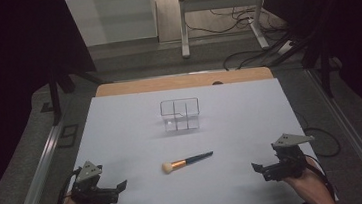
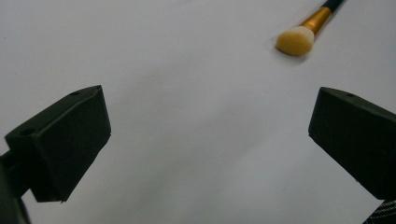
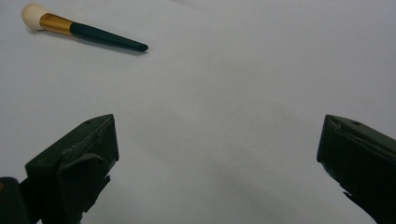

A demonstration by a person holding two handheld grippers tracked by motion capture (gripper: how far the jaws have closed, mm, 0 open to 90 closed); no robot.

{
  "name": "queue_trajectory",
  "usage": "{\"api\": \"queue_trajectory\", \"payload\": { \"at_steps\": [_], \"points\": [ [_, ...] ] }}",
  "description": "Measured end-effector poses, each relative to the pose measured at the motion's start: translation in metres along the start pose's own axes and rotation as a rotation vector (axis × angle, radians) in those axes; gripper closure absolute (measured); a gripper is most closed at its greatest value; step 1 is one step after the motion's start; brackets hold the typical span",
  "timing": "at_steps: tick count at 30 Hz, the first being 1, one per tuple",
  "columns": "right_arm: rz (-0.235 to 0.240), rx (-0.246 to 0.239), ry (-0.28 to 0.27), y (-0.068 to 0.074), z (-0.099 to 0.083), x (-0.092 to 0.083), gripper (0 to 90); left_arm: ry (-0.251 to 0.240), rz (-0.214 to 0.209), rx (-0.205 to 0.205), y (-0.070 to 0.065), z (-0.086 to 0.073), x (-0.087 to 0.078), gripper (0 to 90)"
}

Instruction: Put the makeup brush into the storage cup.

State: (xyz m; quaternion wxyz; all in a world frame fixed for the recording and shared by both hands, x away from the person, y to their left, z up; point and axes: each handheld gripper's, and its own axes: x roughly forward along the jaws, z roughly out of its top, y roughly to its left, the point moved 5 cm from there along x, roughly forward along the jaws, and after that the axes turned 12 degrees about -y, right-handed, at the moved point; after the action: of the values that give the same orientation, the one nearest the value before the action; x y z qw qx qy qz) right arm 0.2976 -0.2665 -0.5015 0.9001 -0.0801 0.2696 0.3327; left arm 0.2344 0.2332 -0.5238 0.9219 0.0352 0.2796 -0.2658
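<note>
1. Nearest the camera in the high view, two hands come in from the bottom edge, each holding a gripper low over the white table surface [image 1: 132, 137].
2. At the near left corner sits the left gripper [image 1: 119, 188], a grey three-cornered plate on top. Its own view shows the two black jaws spread wide with nothing but bare white surface between them.
3. At the near right corner sits the right gripper [image 1: 257, 169], also with a grey plate on top. Its jaws likewise stand wide apart and hold nothing.
4. Between the two grippers, a little farther up the table, lies a makeup brush [image 1: 186, 161] flat on the surface: pale rounded bristle head toward the left, gold ferrule, dark tapered handle pointing right and slightly away. It touches neither gripper.
5. Seen from the left gripper view, the brush head [image 2: 294, 40] lies ahead and to the right of the jaws.
6. Beyond the brush, near the table's middle, stands a clear organiser box [image 1: 180, 115], upright, split by see-through dividers into several compartments. Every compartment I can make out looks empty. The brush lies well apart from it.
</note>
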Motion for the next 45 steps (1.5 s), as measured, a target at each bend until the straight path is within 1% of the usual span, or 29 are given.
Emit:
{"api": "queue_trajectory", "payload": {
  "at_steps": [4,6,7,13,17,24,32,39,45],
  "points": [
    [0.012,-0.001,0.0,0.003,0.002,0.002,0.0,-0.004,-0.008,-0.011,-0.002,-0.001,-0.001,0.0],
    [0.014,-0.012,-0.004,0.004,0.003,0.003,0.0,-0.005,-0.014,-0.014,-0.002,-0.001,-0.002,0.0],
    [0.015,-0.018,-0.008,0.005,0.005,0.003,0.0,-0.007,-0.02,-0.023,-0.003,-0.002,-0.003,0.0],
    [0.021,-0.032,-0.006,0.006,0.008,0.004,0.0,-0.02,-0.041,-0.035,-0.006,-0.002,-0.005,0.0],
    [0.027,-0.048,-0.002,0.008,0.009,0.005,0.0,-0.023,-0.048,-0.028,-0.008,-0.003,-0.005,0.0],
    [0.041,-0.061,-0.008,0.01,0.013,0.008,0.0,-0.014,-0.037,-0.01,-0.007,-0.004,-0.005,0.0],
    [0.064,-0.051,0.009,0.015,0.018,0.013,0.0,-0.011,-0.028,0.002,-0.006,-0.004,-0.006,0.0],
    [0.078,-0.058,0.02,0.018,0.021,0.016,0.0,-0.017,-0.015,0.012,-0.004,-0.004,-0.005,0.0],
    [0.078,-0.069,0.032,0.019,0.022,0.02,0.0,-0.017,-0.007,0.021,-0.004,-0.004,-0.005,0.0]
  ]
}}
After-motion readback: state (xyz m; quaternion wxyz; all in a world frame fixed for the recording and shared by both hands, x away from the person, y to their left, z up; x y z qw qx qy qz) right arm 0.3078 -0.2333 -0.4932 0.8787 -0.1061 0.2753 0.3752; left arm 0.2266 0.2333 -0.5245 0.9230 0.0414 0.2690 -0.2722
